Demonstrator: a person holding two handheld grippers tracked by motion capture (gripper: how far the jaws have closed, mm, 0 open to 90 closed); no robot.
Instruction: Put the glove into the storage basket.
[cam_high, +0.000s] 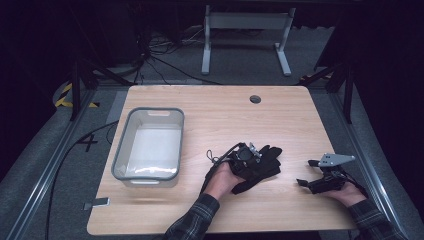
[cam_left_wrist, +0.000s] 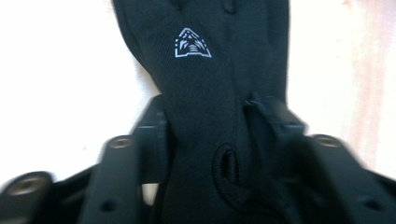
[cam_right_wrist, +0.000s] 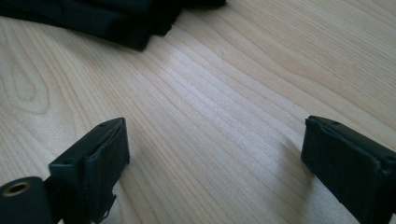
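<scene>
A pair of black gloves (cam_high: 270, 167) lies on the wooden table (cam_high: 220, 120), right of its middle. My left gripper (cam_high: 250, 156) sits over the gloves' near end. In the left gripper view a black glove (cam_left_wrist: 205, 84) with a small white logo runs up between the jaws, and both pads press on its bunched fabric. My right gripper (cam_high: 306, 173) rests near the table's right edge, to the right of the gloves and apart from them. Its jaws stand wide open (cam_right_wrist: 215, 140) over bare wood, with a glove's edge (cam_right_wrist: 107, 18) farther off.
A grey plastic bin (cam_high: 120, 160) stands at the table's left side with nothing in it. A round cable hole (cam_high: 255, 99) is near the far edge. Beyond the table stand a white metal frame (cam_high: 245, 30) and floor cables.
</scene>
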